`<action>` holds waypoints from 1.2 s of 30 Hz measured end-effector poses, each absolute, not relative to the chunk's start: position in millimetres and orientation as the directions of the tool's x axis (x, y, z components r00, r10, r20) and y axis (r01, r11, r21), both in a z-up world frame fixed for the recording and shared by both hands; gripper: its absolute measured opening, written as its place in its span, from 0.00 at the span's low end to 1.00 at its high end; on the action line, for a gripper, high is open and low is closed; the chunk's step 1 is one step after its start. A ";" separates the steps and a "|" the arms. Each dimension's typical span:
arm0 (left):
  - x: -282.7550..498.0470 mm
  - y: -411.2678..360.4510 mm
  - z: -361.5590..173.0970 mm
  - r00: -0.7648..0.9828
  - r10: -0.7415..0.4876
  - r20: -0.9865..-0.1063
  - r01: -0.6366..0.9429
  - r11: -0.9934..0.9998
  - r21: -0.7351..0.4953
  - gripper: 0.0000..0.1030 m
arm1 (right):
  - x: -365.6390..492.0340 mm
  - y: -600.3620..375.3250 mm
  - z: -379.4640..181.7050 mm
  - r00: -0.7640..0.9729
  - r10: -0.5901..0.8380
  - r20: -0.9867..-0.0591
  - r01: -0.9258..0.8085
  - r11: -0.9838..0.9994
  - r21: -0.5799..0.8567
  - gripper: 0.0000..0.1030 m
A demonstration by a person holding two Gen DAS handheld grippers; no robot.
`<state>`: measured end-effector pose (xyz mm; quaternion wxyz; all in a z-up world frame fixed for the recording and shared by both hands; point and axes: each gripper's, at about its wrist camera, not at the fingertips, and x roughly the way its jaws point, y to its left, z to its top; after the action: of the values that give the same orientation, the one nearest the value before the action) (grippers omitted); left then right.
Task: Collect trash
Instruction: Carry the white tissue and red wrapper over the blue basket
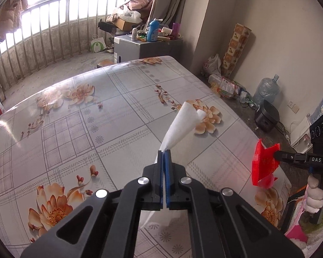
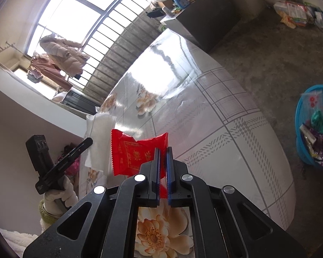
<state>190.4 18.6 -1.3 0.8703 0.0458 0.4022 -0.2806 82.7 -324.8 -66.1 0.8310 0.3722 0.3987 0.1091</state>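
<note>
Left wrist view: the left gripper (image 1: 164, 153) has its jaws pressed together on a white paper towel (image 1: 180, 126), which sticks up above the flowered table (image 1: 86, 129) without touching it. Just past the table's right edge, the right gripper (image 1: 276, 155) is clamped on a red snack wrapper (image 1: 262, 165). In the right wrist view the same wrapper (image 2: 137, 152) is pinched between the near-closed jaws of the right gripper (image 2: 163, 150), over the table (image 2: 215, 129). A blue basket (image 2: 299, 120) of trash sits on the floor, well apart from the table.
</note>
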 end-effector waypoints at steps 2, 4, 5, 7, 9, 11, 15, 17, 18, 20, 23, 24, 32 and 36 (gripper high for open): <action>186.4 12.0 11.8 0.526 -0.483 -0.700 0.547 0.823 -0.157 0.01 | 81.5 -328.3 -65.0 0.673 0.484 -0.560 0.112 0.681 0.723 0.03; 182.6 1.9 21.9 0.523 -0.515 -0.679 0.569 0.804 -0.171 0.01 | 79.1 -333.9 -63.3 0.692 0.480 -0.539 0.113 0.666 0.738 0.03; 182.5 -5.7 26.1 0.519 -0.528 -0.672 0.582 0.794 -0.175 0.01 | 76.9 -337.2 -62.3 0.704 0.474 -0.529 0.114 0.660 0.743 0.03; 183.1 -23.0 34.1 0.507 -0.549 -0.664 0.607 0.775 -0.177 0.01 | 71.2 -345.5 -61.0 0.727 0.464 -0.506 0.116 0.644 0.756 0.03; 182.8 -43.9 42.5 0.493 -0.573 -0.654 0.635 0.751 -0.179 0.01 | 64.7 -357.7 -60.1 0.751 0.446 -0.486 0.124 0.628 0.768 0.02; 180.6 -67.5 51.6 0.476 -0.603 -0.640 0.668 0.721 -0.183 0.01 | 56.1 -372.7 -59.8 0.776 0.412 -0.478 0.145 0.620 0.771 0.02; 176.4 -121.4 65.4 0.415 -0.665 -0.621 0.739 0.644 -0.196 0.01 | 30.4 -412.0 -62.5 0.831 0.316 -0.458 0.205 0.592 0.779 0.02; 170.3 -153.6 70.3 0.377 -0.690 -0.617 0.777 0.599 -0.194 0.01 | 12.5 -435.1 -67.8 0.852 0.245 -0.463 0.256 0.576 0.776 0.02; 167.9 -171.2 72.0 0.356 -0.703 -0.616 0.797 0.573 -0.193 0.01 | 5.1 -444.0 -70.6 0.856 0.209 -0.473 0.285 0.572 0.769 0.02; 162.5 -207.2 73.0 0.308 -0.722 -0.620 0.832 0.521 -0.193 0.01 | -12.0 -462.8 -79.4 0.849 0.115 -0.516 0.368 0.571 0.733 0.03; 156.0 -261.9 63.2 0.218 -0.734 -0.643 0.869 0.446 -0.214 0.01 | -29.7 -484.3 -97.4 0.820 0.023 -0.572 0.470 0.544 0.695 0.03; 155.2 -281.1 56.9 0.185 -0.731 -0.657 0.877 0.425 -0.225 0.01 | -33.0 -491.2 -105.7 0.810 0.005 -0.586 0.496 0.526 0.691 0.03; 153.2 -408.7 -26.2 -0.001 -0.593 -0.805 0.896 0.358 -0.264 0.01 | -21.0 -534.8 -177.1 0.740 -0.037 -0.672 0.626 0.403 0.667 0.03; 155.0 -449.8 -75.5 -0.043 -0.501 -0.864 0.898 0.360 -0.253 0.01 | -10.1 -553.4 -213.0 0.702 -0.028 -0.711 0.672 0.355 0.650 0.07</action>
<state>155.0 -449.8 -75.5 0.6617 0.2016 0.4919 -0.5287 -10.1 -553.4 -213.0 0.7624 0.5195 0.3100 -0.2297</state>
